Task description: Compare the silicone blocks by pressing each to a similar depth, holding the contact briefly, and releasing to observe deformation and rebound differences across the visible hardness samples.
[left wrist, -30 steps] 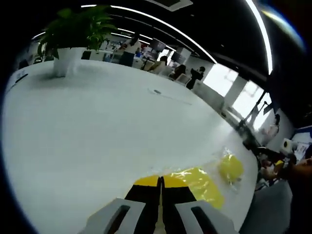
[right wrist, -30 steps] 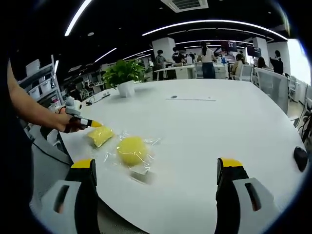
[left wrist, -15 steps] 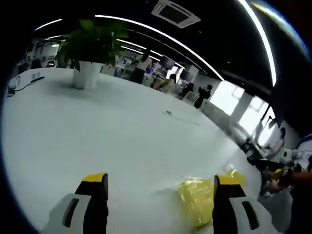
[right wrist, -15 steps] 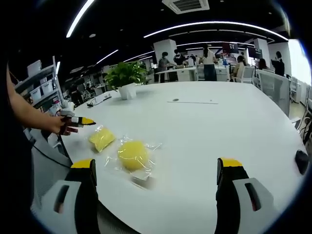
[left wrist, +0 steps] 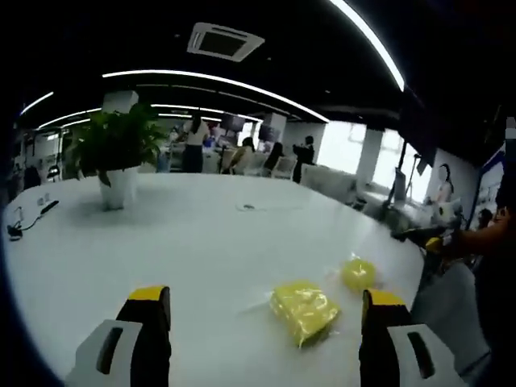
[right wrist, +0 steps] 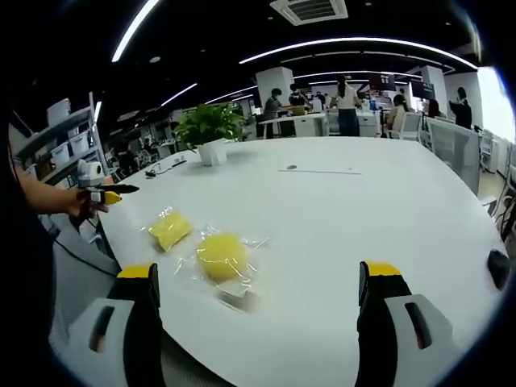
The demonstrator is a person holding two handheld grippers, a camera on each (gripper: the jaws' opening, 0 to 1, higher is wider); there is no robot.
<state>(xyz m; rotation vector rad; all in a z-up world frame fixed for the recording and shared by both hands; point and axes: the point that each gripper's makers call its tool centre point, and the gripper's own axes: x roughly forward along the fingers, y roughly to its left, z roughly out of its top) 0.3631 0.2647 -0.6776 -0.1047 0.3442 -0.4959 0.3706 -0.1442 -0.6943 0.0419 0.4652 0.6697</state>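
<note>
Since a second ago the left gripper [left wrist: 258, 322] has parted its jaws, which were shut tight at the square block [left wrist: 304, 310], and it has drawn back from that block. Both its yellow-tipped jaws now stand wide apart with nothing between them; the block lies on the table [left wrist: 185, 242] ahead, nearer the right jaw, apart from both.

In the left gripper view the square block is a flat yellow slab in a clear wrapper, and the round block [left wrist: 357, 273] sits beyond it near the table's edge, the two near each other but not touching. A potted plant [left wrist: 118, 153] stands far off on the left of the table, a dark cable [left wrist: 24, 222] lies at the table's left edge, and people sit at desks behind. At the right edge of this view the other gripper's yellow tip and a forearm show.

The right gripper view gives the opposite side. Here the round block [right wrist: 222, 256] is the nearer one, a yellow dome in crinkled clear wrap, and the square block [right wrist: 170, 229] lies just beyond it to the left. The right gripper [right wrist: 258, 322] is spread wide and empty, well short of both blocks. At the left a hand [right wrist: 81, 201] holds the left gripper off the table's edge, clear of the blocks. A dark mouse-like thing [right wrist: 497, 267] rests near the table's right edge, and shelves [right wrist: 56, 141] with boxes stand at far left.
</note>
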